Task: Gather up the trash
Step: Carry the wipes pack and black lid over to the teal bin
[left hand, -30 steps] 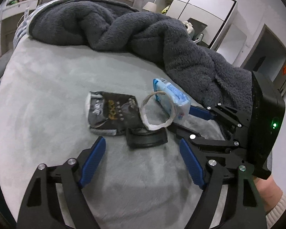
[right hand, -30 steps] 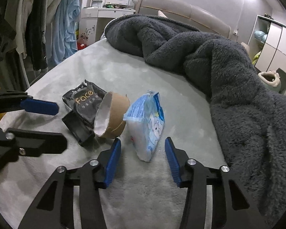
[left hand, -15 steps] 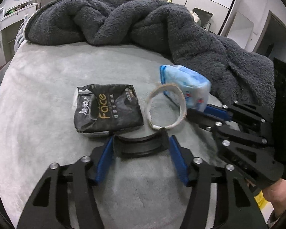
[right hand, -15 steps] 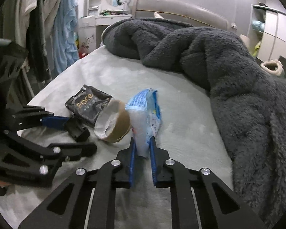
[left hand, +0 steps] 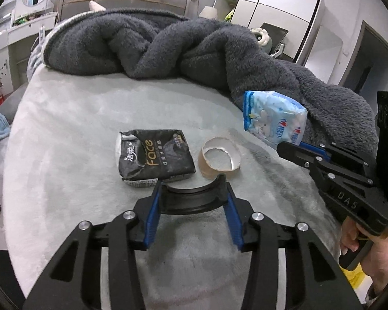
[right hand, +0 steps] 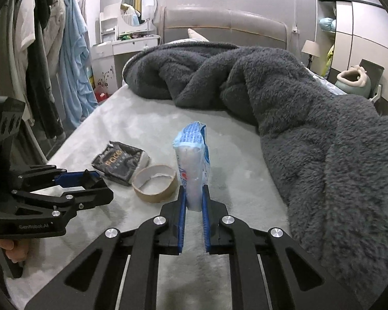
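Note:
My left gripper point(left hand: 192, 193) is shut on a curved black plastic piece point(left hand: 194, 197) and holds it just above the bed. My right gripper point(right hand: 194, 196) is shut on a blue and white tissue pack point(right hand: 192, 165), lifted off the bed; the pack also shows in the left wrist view point(left hand: 271, 120). A black "Face" tissue pack point(left hand: 154, 157) and a brown cardboard tape ring point(left hand: 219, 157) lie on the grey bed sheet point(left hand: 77, 129) just beyond the left gripper. In the right wrist view the black pack point(right hand: 119, 161) and the ring point(right hand: 155, 183) lie left of the held pack.
A thick dark grey fleece blanket point(left hand: 181, 49) is heaped along the far and right side of the bed point(right hand: 336, 155). Clothes hang on a rack point(right hand: 38, 64) at the left. A dressing table with a round mirror point(right hand: 138, 7) stands beyond the bed's left side.
Both grippers closed: the left on the black plastic piece, the right on the blue tissue pack. Both have since lifted their items off the sheet. The ring now lies flat.

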### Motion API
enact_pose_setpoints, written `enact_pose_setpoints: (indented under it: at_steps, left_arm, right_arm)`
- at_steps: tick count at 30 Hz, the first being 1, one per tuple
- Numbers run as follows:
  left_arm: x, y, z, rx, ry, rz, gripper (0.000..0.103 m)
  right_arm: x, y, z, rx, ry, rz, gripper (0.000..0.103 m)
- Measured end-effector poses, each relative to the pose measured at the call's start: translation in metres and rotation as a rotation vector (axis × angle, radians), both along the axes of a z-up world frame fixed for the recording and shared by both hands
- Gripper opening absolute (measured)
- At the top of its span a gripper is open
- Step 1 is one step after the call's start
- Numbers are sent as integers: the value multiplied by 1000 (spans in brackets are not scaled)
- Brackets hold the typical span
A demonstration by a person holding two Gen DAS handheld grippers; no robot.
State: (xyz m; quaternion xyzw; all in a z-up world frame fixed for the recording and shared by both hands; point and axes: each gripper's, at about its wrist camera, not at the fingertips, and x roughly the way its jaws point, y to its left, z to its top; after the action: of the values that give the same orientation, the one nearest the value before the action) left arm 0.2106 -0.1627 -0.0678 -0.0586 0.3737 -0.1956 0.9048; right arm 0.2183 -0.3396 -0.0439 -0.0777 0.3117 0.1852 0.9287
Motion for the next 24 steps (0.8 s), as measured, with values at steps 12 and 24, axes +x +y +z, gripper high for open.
enact_pose_setpoints:
  at_steps: [12,24]
  left_arm:
    - [-37,28,12,34,-5,106,48]
    - [-63,77,29,86,-35,180,48]
  right_arm:
    - [-23,8,23,217,63,61,11]
    - [-43,25,24,263,98,60,11]
